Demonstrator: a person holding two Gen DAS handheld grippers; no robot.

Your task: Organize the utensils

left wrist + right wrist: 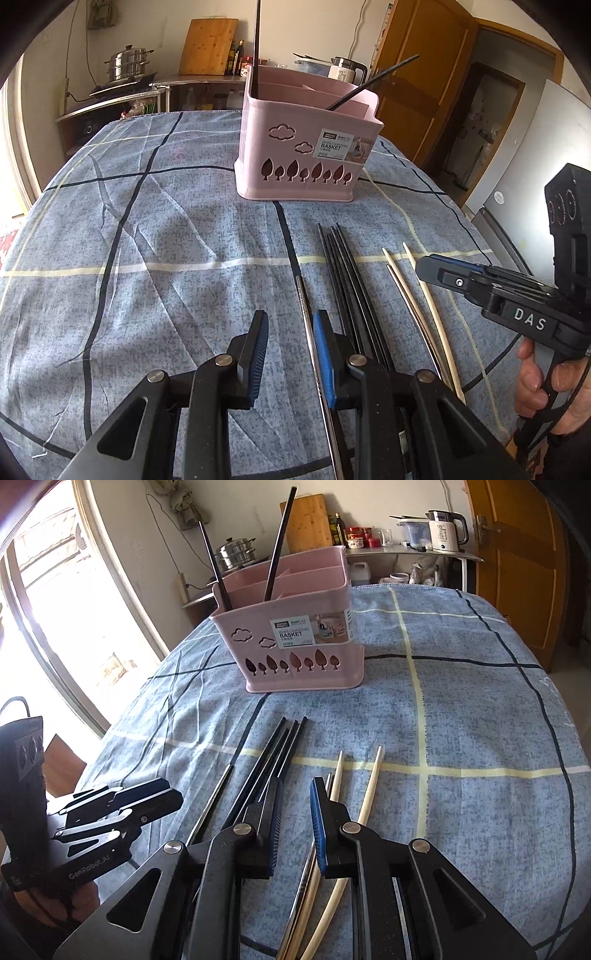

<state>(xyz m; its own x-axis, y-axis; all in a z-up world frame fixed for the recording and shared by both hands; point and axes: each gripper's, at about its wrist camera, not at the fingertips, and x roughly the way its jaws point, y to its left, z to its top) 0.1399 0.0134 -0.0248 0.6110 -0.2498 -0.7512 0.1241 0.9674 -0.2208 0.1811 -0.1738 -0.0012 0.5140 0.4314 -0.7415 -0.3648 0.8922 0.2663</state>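
A pink utensil basket (306, 147) (295, 653) stands on the table with two black chopsticks (373, 81) (280, 539) upright in it. Nearer to me, several black chopsticks (343, 266) (280, 749), a metal chopstick (304, 302) (214, 801) and pale chopsticks (417, 295) (369, 786) lie flat on the cloth. My left gripper (290, 317) (170, 795) hovers low over the metal chopstick, its pads apart and pressing on nothing. My right gripper (295, 790) (424, 266) hangs over the pale chopsticks with a narrow empty gap.
A blue checked cloth (147, 240) covers the table. Behind it a counter holds a steamer pot (127, 64), a cutting board (208, 46) and a kettle (445, 530). A wooden door (417, 74) and a fridge (517, 177) stand to the right.
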